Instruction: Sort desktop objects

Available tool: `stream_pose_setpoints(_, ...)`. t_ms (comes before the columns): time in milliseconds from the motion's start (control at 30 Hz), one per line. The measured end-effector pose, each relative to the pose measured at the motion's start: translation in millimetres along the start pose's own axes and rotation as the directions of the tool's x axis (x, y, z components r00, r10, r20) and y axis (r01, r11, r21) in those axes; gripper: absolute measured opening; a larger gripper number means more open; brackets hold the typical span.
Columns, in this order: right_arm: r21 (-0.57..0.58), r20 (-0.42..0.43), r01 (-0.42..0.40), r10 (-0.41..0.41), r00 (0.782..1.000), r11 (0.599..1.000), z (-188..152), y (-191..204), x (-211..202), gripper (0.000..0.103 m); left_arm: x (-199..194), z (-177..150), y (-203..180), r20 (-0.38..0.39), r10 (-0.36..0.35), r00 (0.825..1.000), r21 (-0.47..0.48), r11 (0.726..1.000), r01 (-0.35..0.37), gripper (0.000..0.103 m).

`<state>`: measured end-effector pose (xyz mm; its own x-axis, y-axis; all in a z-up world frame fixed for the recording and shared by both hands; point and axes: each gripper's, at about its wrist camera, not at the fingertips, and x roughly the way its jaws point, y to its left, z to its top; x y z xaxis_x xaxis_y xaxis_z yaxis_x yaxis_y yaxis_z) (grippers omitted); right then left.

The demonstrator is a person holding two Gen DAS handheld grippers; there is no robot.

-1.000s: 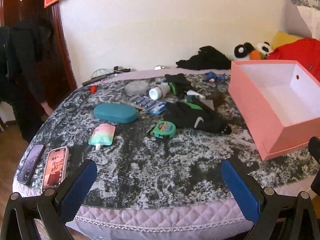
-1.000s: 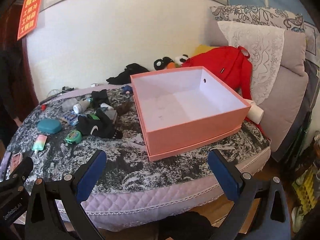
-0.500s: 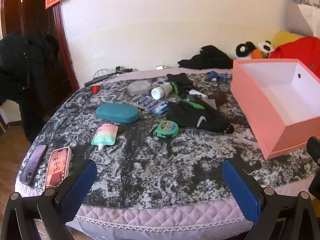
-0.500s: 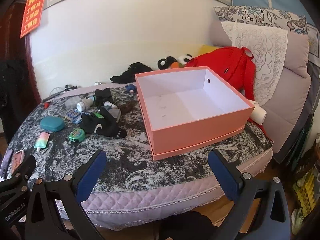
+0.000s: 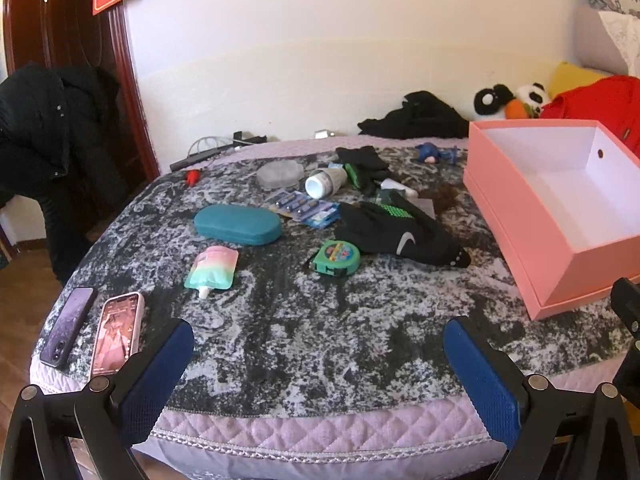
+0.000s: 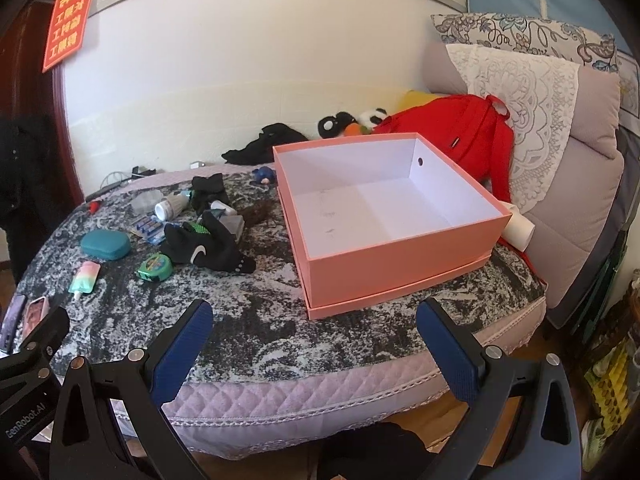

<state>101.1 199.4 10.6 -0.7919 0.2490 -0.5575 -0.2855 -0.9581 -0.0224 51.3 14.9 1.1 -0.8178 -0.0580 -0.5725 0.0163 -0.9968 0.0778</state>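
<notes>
Clutter covered the left and middle of the bed (image 5: 320, 344), on its mottled black and grey cover. Both grippers hung at the near edge, above the quilted lilac border, touching nothing. The left gripper (image 5: 318, 356) had its blue pads spread wide with nothing between them, and the right gripper (image 6: 314, 338) stood just as wide and bare.

The pink box (image 6: 400, 248) sat on the right of the bed, its white inside bare, resting on its own lid. Left of it lay a black glove (image 5: 400, 234) with a white mark and, touching the glove's near left edge, a green tape measure (image 5: 338, 258). Farther left were a teal case (image 5: 238, 224) and, nearer, a pastel pouch (image 5: 212, 268) with its spout toward the near edge. Two phones (image 5: 116, 332) lay side by side at the near left edge. Beyond the case were a battery pack (image 5: 306, 208), a white bottle (image 5: 326, 182) on its side and a clear round lid (image 5: 280, 174). A small blue toy (image 5: 430, 153) lay at the far side near the box.

Behind the box, a red backpack (image 6: 456, 132) leaned on pillows, with a panda toy (image 6: 352, 120) and black clothing (image 6: 268, 144) to its left.
</notes>
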Motion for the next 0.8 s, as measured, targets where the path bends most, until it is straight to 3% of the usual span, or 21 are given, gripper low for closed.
stream_pose_setpoints(800, -0.020, -0.012, -0.003, 0.002, 1.000, 1.000, 1.1, 12.0, 6.6, 0.103, 2.3, -1.3, 4.0, -0.008, 0.000, 1.000, -0.004, 1.000, 0.000, 0.103)
